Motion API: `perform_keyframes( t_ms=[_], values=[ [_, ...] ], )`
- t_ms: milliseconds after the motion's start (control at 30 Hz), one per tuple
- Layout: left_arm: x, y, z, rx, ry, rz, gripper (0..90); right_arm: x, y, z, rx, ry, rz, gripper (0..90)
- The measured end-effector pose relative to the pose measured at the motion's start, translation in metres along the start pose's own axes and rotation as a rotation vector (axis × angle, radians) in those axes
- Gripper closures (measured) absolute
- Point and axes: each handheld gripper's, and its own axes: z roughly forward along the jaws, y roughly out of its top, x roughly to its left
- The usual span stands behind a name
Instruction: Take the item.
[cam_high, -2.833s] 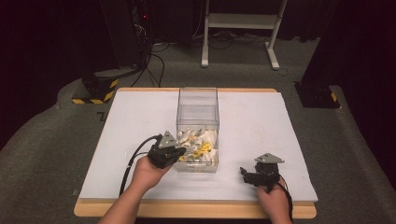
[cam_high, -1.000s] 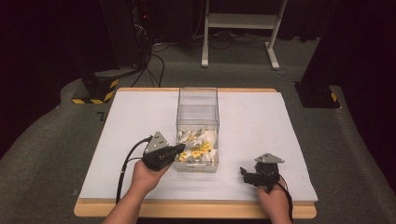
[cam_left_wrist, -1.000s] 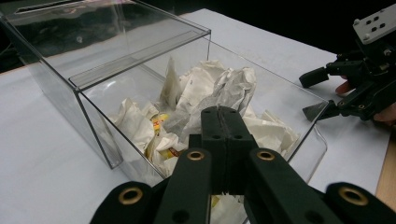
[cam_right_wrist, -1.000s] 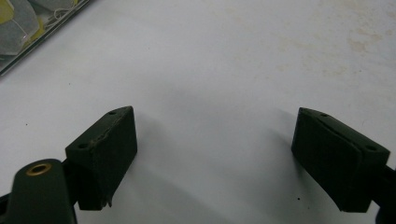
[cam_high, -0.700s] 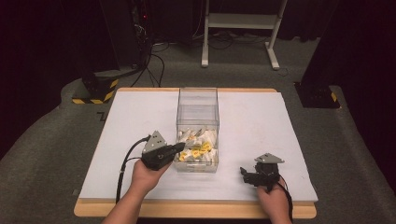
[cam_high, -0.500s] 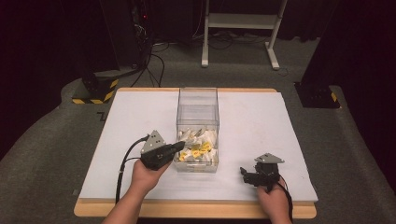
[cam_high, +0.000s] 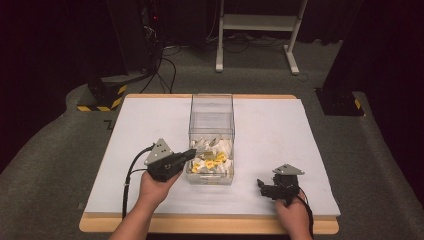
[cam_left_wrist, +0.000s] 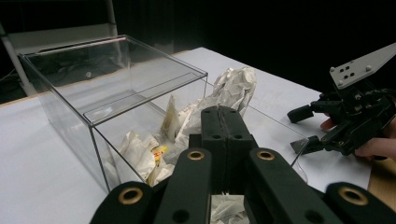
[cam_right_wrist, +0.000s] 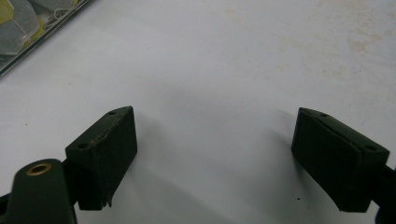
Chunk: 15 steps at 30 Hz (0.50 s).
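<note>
Left gripper (cam_high: 190, 153) sat at the near-left wall of the clear rectangular plastic box (cam_high: 211, 120) mid-table, jaws pressed together, empty. Crumpled white-and-yellow paper wrappers (cam_high: 210, 160) lay inside. Right gripper (cam_high: 261, 183) rested on the white table (cam_high: 280, 130), jaws wide apart.

Clear glossy plastic box (cam_high: 211, 117), crumpled white paper wrappers (cam_high: 210, 159) inside — matt black gripper jaws, smooth white tabletop (cam_high: 280, 130)

Left gripper (cam_high: 189, 153) held in left hand (cam_high: 156, 186), raised, jaws pressed together, pointing right and slightly forward. Right gripper (cam_high: 261, 184) in right hand (cam_high: 292, 212), low near the table's front edge, its 2 jaws spread wide apart, aimed left. Both forearms enter from the bottom.
</note>
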Motion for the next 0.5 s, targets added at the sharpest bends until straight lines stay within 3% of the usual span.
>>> perform_keyframes(
  t_ms=[500],
  values=[
    [0.0019,-0.0004,-0.0092,-0.022,0.007,-0.005,89.7,0.0000,0.0000,0.0000,0.000,0.000,0.000,14.2]
  ],
)
